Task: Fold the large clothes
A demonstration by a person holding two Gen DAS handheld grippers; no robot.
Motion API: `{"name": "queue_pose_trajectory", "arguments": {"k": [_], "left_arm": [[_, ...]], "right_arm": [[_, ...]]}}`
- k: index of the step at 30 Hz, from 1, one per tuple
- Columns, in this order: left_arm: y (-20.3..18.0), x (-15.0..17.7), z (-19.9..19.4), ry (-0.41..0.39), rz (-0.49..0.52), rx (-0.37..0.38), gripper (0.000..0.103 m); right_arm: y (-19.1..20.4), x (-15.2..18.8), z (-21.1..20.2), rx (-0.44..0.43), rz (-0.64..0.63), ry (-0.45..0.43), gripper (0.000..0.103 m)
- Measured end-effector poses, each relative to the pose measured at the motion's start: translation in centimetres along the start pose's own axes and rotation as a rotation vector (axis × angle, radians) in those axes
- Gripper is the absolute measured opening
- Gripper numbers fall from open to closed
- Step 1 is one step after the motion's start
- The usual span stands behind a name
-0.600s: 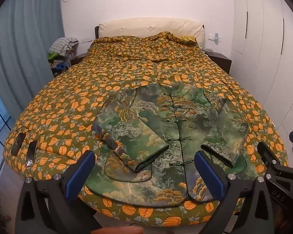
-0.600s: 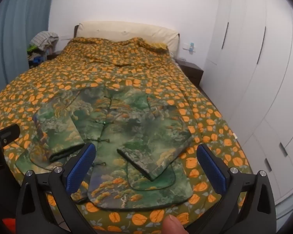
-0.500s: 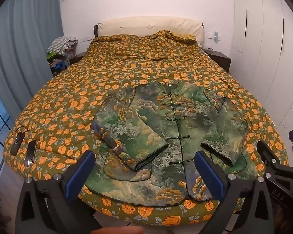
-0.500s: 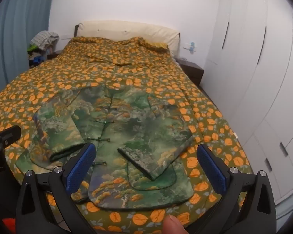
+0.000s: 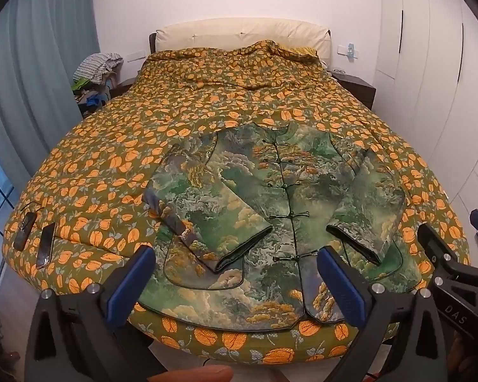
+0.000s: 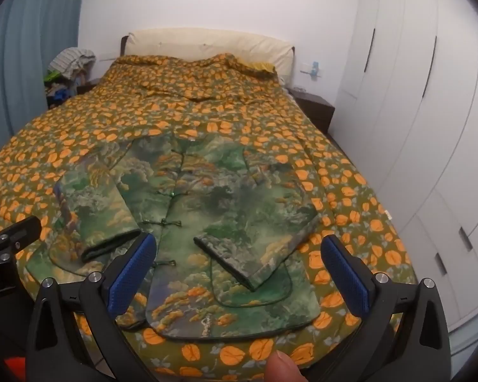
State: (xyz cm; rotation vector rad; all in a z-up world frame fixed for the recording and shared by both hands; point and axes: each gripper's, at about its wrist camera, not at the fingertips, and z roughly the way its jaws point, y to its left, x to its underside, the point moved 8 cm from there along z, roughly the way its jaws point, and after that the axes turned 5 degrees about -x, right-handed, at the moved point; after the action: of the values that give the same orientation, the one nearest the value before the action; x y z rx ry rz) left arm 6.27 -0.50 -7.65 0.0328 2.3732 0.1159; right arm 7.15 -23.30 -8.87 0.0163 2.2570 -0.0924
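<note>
The green brocade jacket lay face up across the lower centre of the frame, near the foot of the bed, knot buttons fastened down its front. Both sleeves were already folded inward over the chest, cuffs pointing at the hem, which looked like the setup for folding the body next. The left tongs hung wide open just short of the hem, gripping nothing. The right tongs were spread just as wide and empty over the lower right sleeve. At lower left, two dark flat objects sat on the orange-leaf bedspread. No containers were in sight.
</note>
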Motion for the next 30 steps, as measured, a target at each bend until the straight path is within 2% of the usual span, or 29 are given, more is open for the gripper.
{"name": "queue_pose_trajectory", "arguments": {"k": [30], "left_arm": [[0.28, 0.45, 0.47, 0.011, 0.013, -0.008, 0.103]], "right_arm": [[0.24, 0.26, 0.44, 0.008, -0.011, 0.017, 0.103]]}}
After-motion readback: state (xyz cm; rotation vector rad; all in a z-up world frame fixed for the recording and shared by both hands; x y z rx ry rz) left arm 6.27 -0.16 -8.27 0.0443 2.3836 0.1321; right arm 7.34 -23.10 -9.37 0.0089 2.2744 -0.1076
